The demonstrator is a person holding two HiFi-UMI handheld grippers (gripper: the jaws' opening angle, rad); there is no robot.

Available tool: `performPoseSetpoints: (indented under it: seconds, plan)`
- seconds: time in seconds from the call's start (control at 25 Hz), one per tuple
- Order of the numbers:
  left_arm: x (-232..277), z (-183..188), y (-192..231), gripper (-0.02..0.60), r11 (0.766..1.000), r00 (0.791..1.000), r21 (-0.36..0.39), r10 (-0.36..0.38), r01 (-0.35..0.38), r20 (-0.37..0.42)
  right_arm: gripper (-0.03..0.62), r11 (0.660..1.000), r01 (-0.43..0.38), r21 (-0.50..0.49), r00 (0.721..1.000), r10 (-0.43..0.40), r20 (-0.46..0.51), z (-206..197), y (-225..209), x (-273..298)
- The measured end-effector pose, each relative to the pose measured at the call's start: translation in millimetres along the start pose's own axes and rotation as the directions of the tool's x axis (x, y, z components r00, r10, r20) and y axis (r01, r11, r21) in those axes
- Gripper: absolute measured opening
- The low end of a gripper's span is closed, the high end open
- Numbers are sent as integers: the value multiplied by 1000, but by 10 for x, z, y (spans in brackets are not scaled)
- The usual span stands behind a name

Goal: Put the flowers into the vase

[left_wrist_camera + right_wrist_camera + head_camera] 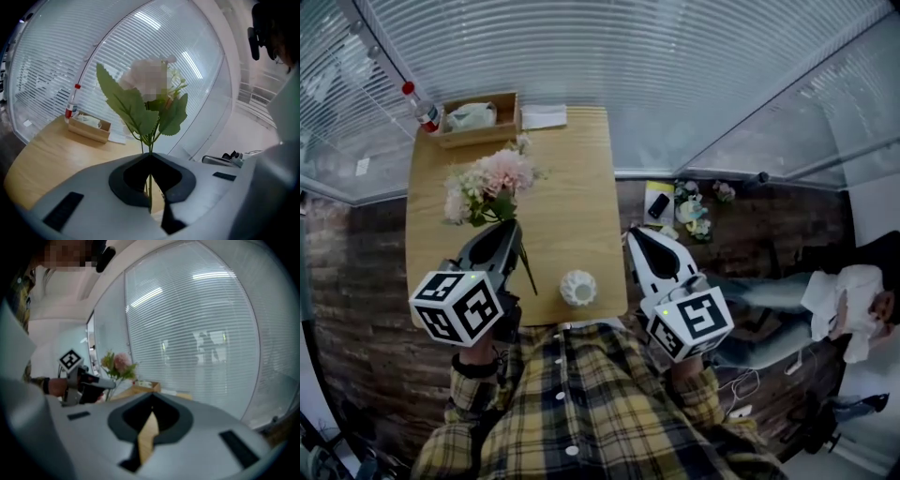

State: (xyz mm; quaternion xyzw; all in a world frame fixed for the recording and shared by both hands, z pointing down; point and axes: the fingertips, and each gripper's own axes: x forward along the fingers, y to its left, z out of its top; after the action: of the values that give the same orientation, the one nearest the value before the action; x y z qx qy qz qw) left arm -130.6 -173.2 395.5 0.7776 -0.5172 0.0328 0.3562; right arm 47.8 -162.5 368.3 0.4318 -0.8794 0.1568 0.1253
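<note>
Left edge: the tabletop (572,178) stops just left of my left gripper (514,225), then it's brick-look floor. Not much slack on that side.
Far left corner: a wooden box (478,117), a bottle (422,109) and a folded paper (544,116) sit against the glass wall with the blinds, well clear of me.
Left jaws: pinched tight on the green stem (150,140), which runs straight up through the tips.
Flowers: the bunch (492,183) is in my left jaws over the left half of the tabletop, not in the vase yet.
Flower axis: long axis is the stem. Pink and white blooms are on top and lean toward the far end. The bare stem end (528,272) hangs below the jaws, angled toward the vase.
Open wood: the middle of the tabletop is bare between the flowers and the vase.
Vase: a small white ribbed vase (578,288) stands upright close to the near edge, mouth up, just right of the stem end.
Right jaws: my right gripper (632,232) has its tips together on nothing and sits at the right edge.
Right side: the floor has more flowers (694,211), and a seated person (848,300) is further off.
</note>
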Motion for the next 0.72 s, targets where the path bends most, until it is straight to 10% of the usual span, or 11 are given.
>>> performPoseSetpoints:
  seconds: [0.4, 0.72]
  plan:
    - [-167, 696, -958, 15, 970, 967, 153, -212, 190, 142, 14, 998, 63, 18, 998, -63, 23, 22, -84, -138]
    - [-122, 535, -1480, 15, 924, 935, 210, -344, 320, 88, 14, 991, 125, 38, 991, -127, 33, -18, -163, -326]
